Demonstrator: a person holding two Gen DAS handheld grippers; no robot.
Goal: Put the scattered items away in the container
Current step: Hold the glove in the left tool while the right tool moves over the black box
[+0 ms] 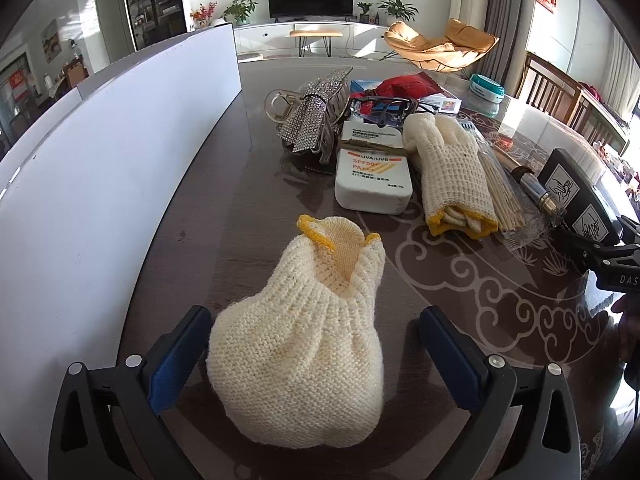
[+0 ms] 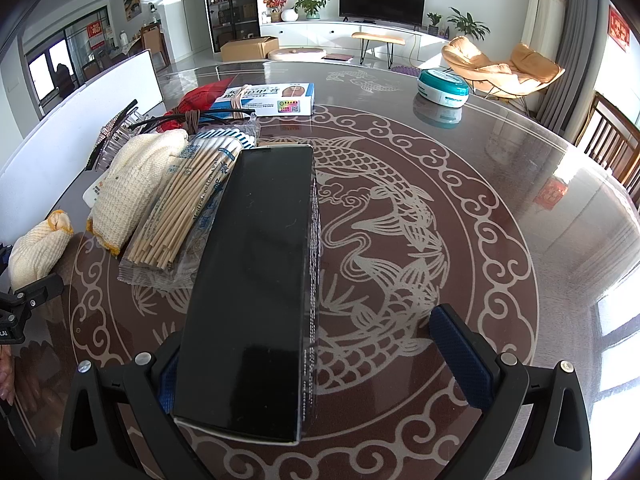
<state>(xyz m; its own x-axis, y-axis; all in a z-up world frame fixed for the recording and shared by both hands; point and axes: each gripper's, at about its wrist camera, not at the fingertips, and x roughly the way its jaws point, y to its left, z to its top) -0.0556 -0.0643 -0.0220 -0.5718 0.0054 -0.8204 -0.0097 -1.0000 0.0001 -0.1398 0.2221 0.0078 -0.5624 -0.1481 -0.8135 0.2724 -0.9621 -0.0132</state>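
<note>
A cream knitted glove with a yellow cuff (image 1: 308, 344) lies on the table between the fingers of my left gripper (image 1: 314, 344), which is open around it without touching. A long black box (image 2: 256, 280) lies between the fingers of my right gripper (image 2: 320, 356), which is open; the box rests against the left finger and is apart from the right finger. The box also shows in the left wrist view (image 1: 576, 196). The white container wall (image 1: 100, 184) runs along the left of the table.
Ahead lie a second cream glove (image 1: 448, 172), a white sunscreen box (image 1: 374, 176), a pack of cotton swabs (image 2: 188, 208), a rhinestone bag (image 1: 316, 120), glasses (image 1: 384, 110), a blue-white box (image 2: 268, 98), red cloth (image 1: 404, 86) and a teal tub (image 2: 442, 88).
</note>
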